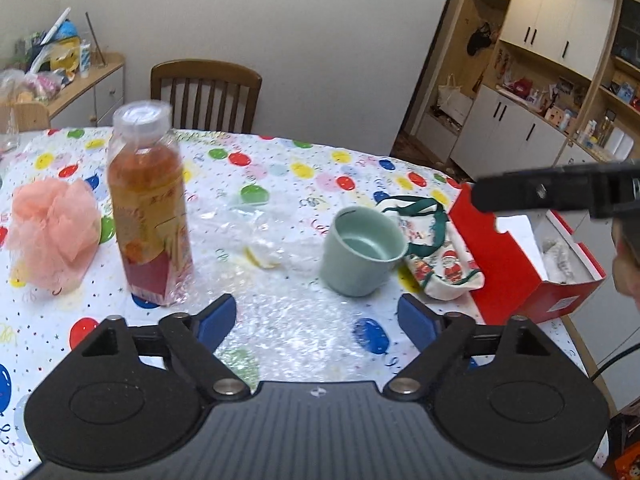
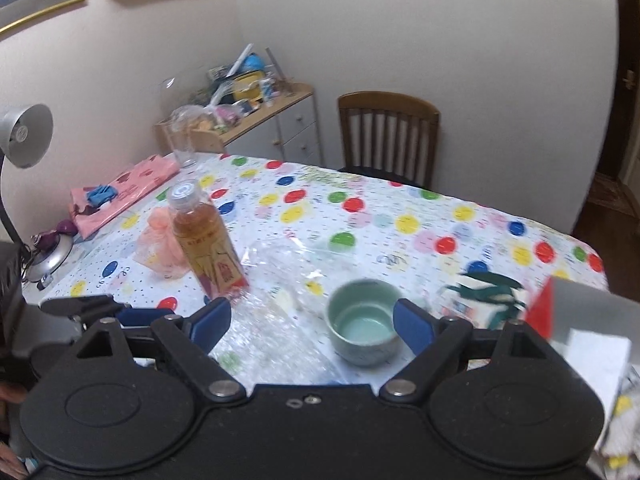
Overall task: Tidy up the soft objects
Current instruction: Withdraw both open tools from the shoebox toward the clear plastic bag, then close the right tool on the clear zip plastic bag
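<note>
A pink mesh bath puff (image 1: pixel 52 232) lies on the table at the left, beside a tea bottle (image 1: pixel 150 208). A small Santa-print cloth bag (image 1: pixel 440 256) with green handles lies right of a green cup (image 1: pixel 362 250), against an open red box (image 1: pixel 528 256). My left gripper (image 1: pixel 316 320) is open and empty, above the table in front of the cup. My right gripper (image 2: pixel 312 320) is open and empty; the cup (image 2: pixel 364 328) sits just beyond its right finger. The right wrist view also shows the puff (image 2: pixel 160 250), the bottle (image 2: pixel 208 240) and the bag (image 2: pixel 480 300).
A crumpled clear plastic sheet (image 1: pixel 260 248) lies mid-table on the balloon-print tablecloth (image 1: pixel 280 160). A wooden chair (image 1: pixel 206 94) stands at the far side. A pink package (image 2: pixel 124 192), a glass (image 2: pixel 180 140) and a desk lamp (image 2: pixel 28 136) stand at the far left.
</note>
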